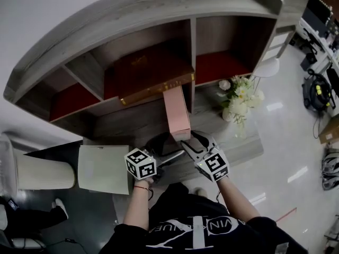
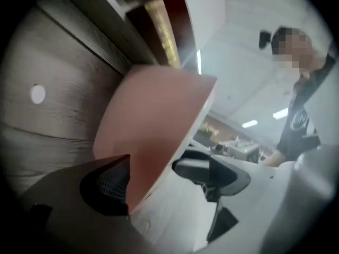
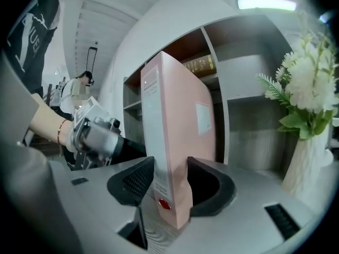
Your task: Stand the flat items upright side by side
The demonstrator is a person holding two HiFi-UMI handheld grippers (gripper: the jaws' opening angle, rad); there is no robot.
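A flat pink box (image 1: 177,112) stands upright on the grey shelf ledge (image 1: 114,125), just below the shelf's middle divider. My right gripper (image 1: 186,143) is shut on its near lower corner; in the right gripper view both pads (image 3: 139,181) press the pink box (image 3: 177,142). My left gripper (image 1: 163,144) reaches in from the left and is open. In the left gripper view the pink box (image 2: 153,126) lies against the left pad (image 2: 108,192), while the other finger stays apart. A dark red book with a gold edge (image 1: 151,73) lies flat in the middle compartment.
White flowers in a vase (image 1: 237,102) stand on the ledge to the right of the box. Red items fill the left (image 1: 71,99) and right (image 1: 220,65) compartments. A pale flat sheet (image 1: 103,169) and a white cylinder (image 1: 39,173) lie lower left.
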